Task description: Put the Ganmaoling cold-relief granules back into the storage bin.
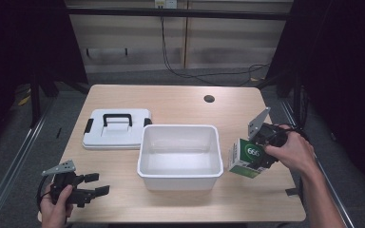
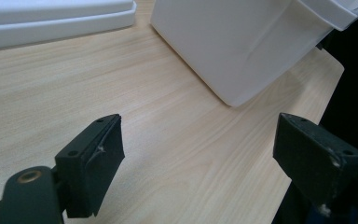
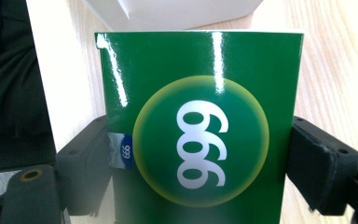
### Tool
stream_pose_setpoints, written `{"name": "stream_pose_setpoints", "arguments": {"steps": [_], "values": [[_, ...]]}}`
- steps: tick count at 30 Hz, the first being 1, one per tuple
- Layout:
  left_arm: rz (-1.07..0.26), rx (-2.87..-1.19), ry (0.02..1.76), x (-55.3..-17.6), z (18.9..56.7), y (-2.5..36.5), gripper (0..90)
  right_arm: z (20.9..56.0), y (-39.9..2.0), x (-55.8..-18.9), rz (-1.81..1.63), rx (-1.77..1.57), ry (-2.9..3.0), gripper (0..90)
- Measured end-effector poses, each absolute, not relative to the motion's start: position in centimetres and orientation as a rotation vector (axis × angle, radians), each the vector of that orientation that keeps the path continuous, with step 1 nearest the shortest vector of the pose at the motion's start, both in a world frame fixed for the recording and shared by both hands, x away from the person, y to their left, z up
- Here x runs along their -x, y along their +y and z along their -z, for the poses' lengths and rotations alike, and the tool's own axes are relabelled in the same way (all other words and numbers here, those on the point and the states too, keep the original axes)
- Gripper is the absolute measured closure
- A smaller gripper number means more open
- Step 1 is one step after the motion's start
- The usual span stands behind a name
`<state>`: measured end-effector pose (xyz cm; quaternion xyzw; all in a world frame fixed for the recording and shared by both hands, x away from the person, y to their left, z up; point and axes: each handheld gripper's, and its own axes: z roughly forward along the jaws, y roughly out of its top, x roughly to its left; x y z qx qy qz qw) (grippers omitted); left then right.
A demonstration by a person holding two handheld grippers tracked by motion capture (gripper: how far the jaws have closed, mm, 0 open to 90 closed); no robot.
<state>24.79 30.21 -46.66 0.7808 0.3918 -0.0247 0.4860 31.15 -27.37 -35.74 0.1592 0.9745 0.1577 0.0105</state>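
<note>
Right gripper (image 1: pixel 255 159), right of frame, is clamped on the green box (image 1: pixel 244 158) just beside the white bin (image 1: pixel 179 176); glossy faces risk slippage; left gripper (image 1: pixel 95 184), lower left, stands apart, empty

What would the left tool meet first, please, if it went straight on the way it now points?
Probably the white bin: the left tool, open and empty, points along the bare table toward the bin's near wall.

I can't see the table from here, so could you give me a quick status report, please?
Left gripper open, empty, low at near left corner. Right gripper shut on green 666 box, just right of white bin. Bin open; lid lies behind-left. Nothing in the way.
</note>
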Motion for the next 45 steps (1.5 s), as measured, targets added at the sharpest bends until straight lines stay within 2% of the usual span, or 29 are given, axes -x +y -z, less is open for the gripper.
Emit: {"name": "stream_pose_setpoints", "arguments": {"steps": [26,35,45], "values": [[0.058,-1.901,0.951,-24.8,46.7,30.2,16.1,30.7,-28.8,-30.2,-0.548,-0.496,2.991,16.4],[0.058,-1.901,0.951,-24.8,46.6,30.2,16.1,27.9,-28.3,-30.0,-0.608,-0.453,2.939,16.4],[0.059,-1.901,0.956,-24.9,46.7,30.2,16.2,27.0,-26.8,-30.8,-0.635,-0.418,2.934,16.4]]}}
